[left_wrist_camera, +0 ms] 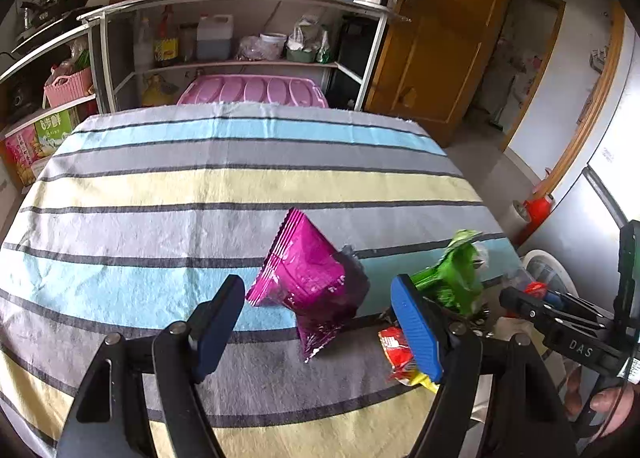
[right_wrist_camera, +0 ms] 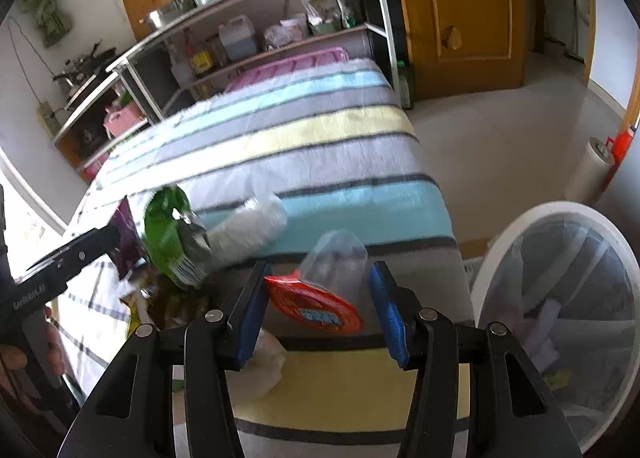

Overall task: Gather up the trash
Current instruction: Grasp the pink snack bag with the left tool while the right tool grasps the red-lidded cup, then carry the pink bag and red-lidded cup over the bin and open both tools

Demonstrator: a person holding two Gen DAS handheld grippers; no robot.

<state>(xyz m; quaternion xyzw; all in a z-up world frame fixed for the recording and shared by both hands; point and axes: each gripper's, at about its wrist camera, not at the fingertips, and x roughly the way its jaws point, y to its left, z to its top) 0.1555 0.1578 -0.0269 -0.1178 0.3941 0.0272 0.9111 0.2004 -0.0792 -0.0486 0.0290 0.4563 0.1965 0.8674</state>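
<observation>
Clear plastic cup with a red lid is sitting between the wide-open right gripper fingers at the tabletop's right edge beside the bin, needing closing, while the left gripper, also wide, is hovering over the magenta wrapper.

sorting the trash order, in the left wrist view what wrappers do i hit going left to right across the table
magenta wrapper → red and yellow wrapper → green wrapper
</observation>
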